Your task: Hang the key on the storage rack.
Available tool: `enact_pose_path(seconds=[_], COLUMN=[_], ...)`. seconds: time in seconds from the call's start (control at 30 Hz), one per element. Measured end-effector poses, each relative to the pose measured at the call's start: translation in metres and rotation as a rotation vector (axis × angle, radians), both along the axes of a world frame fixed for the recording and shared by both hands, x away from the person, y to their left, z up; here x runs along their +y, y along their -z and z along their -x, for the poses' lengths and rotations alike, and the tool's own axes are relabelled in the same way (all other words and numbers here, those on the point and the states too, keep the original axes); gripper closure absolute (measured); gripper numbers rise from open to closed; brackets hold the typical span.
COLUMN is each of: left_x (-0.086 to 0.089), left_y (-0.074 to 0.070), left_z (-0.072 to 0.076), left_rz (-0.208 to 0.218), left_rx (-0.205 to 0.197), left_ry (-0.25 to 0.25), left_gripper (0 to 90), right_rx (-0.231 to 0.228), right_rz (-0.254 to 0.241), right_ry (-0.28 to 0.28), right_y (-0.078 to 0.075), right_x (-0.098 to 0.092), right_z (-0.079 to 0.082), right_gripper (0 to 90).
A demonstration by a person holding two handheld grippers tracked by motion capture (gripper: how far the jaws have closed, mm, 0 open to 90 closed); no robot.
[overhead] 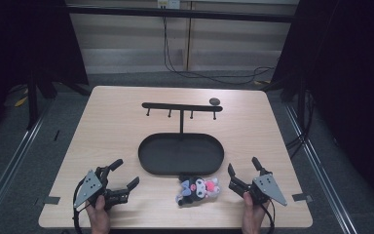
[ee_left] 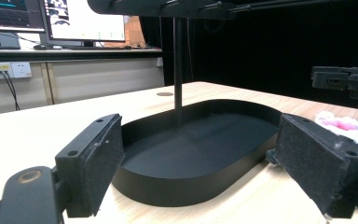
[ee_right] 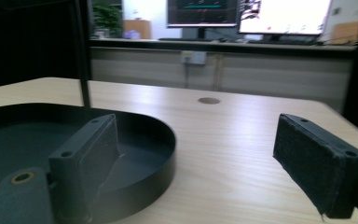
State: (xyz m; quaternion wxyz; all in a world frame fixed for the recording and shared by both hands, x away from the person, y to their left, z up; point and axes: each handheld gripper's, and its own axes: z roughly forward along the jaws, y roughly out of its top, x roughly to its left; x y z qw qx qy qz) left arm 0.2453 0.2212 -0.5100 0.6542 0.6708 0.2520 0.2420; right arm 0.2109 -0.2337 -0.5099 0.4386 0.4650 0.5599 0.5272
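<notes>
While both claws rest released on the surface (overhead: 126, 102): left claw (overhead: 121, 173), right claw (overhead: 242, 168), plush toy (overhead: 198, 189) between them, touching black tray (overhead: 148, 161).

No legible text anywhere. Monitors (ee_right: 249, 16) in the background show content, too blurred to read. No labels or markings readable on the tray (overhead: 148, 158), the plush (overhead: 198, 189) or the desk (overhead: 112, 126).

Fluffy cloth plush toy (overhead: 198, 189); matt black tray (overhead: 148, 158); smooth pale wood table (overhead: 112, 126).
</notes>
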Motion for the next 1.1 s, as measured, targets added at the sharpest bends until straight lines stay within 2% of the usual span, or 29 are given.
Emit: enact_pose_path(seconds=[0.1,0.2,0.4,0.57,0.67,0.77,0.9,0.93,1.1], left_x=[0.0,0.0,-0.001,0.0,0.0,0.0,0.0,0.0,0.0], left_y=[0.0,0.0,0.0,0.0,0.0,0.0,0.0,0.0,0.0], left_z=[0.0,0.0,0.001,0.0,0.0,0.0,0.0,0.0,0.0], left_rz=[0.001,-0.001,0.005,0.004,0.004,0.004,0.004,0.004,0.005], left_rx=[0.0,0.001,0.001,0.001,0.0,0.0,0.001,-0.001,-0.001], left_ry=[0.0,-0.003,-0.002,0.001,0.001,0.001,0.001,0.0,0.0], left_gripper=[15.3,15.2,15.2,15.2,15.2,15.2,15.2,15.2,15.2], right_rx=[0.001,0.009,0.022,0.027,0.047,0.063,0.081,0.091,0.104], right_rz=[-0.009,0.0,0.019,0.035,0.027,0.043,0.062,0.043,0.047], right_ry=[-0.004,-0.054,-0.046,-0.072,-0.081,-0.08,-0.106,-0.139,-0.2], right_y=[0.0,0.0,-0.001,-0.001,-0.002,-0.002,-0.003,-0.006,-0.019], right_x=[-0.001,0.002,0.005,0.006,0.005,0.008,0.01,0.011,0.012], right_z=[0.0,-0.001,0.0,0.0,-0.002,-0.004,-0.005,-0.005,-0.003], right_gripper=[13.2,13.1,13.3,14.3,18.5,25.4,26.1,29.0,34.9])
